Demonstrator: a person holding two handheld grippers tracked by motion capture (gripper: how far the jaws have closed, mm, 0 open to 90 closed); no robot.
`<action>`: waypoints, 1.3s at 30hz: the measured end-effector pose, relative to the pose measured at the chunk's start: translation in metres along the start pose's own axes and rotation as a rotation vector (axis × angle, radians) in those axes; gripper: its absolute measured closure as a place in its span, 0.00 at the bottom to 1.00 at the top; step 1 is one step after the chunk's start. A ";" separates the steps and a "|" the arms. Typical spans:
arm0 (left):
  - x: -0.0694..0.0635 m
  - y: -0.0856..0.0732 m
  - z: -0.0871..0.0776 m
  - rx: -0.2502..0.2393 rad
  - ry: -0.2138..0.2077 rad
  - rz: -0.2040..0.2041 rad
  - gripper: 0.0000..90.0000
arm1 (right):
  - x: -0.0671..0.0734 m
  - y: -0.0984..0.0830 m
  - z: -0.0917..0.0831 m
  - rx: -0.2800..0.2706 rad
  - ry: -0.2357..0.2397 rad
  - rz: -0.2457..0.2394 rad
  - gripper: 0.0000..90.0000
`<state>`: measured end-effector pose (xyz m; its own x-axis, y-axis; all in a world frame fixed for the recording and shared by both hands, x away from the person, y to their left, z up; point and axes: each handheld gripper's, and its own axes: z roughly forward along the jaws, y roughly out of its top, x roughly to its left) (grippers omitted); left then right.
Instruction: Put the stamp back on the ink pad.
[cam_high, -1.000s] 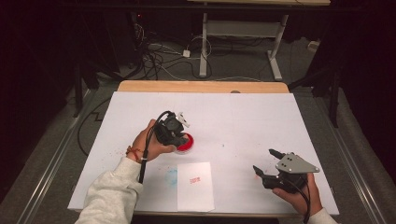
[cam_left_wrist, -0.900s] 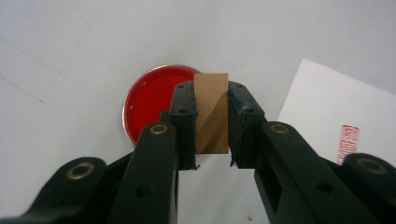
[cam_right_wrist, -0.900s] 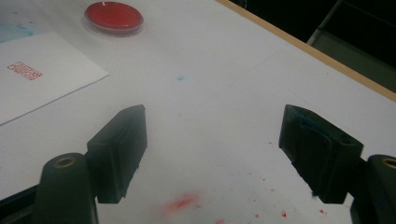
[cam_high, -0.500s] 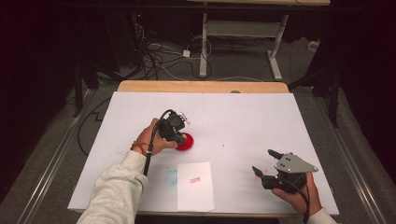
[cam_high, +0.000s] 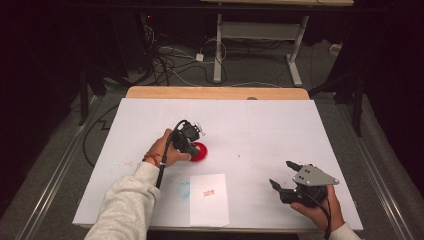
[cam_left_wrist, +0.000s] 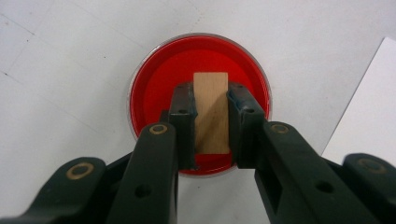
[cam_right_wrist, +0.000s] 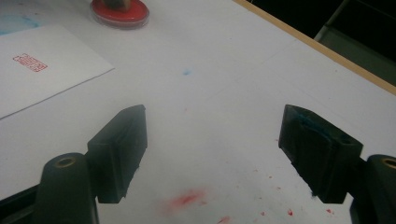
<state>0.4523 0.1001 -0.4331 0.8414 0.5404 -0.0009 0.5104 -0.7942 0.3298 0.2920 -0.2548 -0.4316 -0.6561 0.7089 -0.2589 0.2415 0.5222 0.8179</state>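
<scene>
Left gripper view — left gripper (cam_left_wrist: 210, 116) clamped on wooden stamp (cam_left_wrist: 211, 112) over red ink pad (cam_left_wrist: 154, 93). Right gripper (cam_right_wrist: 212, 154) jaws apart above counter (cam_right_wrist: 224, 93) — near right.

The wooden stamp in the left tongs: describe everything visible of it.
The wooden stamp is a small pale block of light wood with visible grain, rectangular from above. The left tongs are shut on its two sides. It stands over the round red ink pad, near its middle. Its lower face is hidden, so contact with the ink cannot be confirmed.
</scene>
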 end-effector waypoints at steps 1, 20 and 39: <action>0.000 0.000 0.000 -0.002 -0.002 -0.002 0.81 | 0.000 0.000 0.000 0.000 -0.001 0.000 0.27; -0.006 -0.002 -0.010 -0.069 0.041 0.000 0.66 | 0.000 0.000 -0.002 -0.005 -0.013 -0.006 0.27; -0.013 -0.024 -0.029 -0.360 0.119 -0.046 0.29 | 0.001 0.001 -0.003 -0.015 -0.020 -0.014 0.26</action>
<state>0.4239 0.1198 -0.4133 0.7817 0.6186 0.0793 0.4342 -0.6312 0.6427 0.2894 -0.2546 -0.4296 -0.6451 0.7110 -0.2800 0.2218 0.5249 0.8218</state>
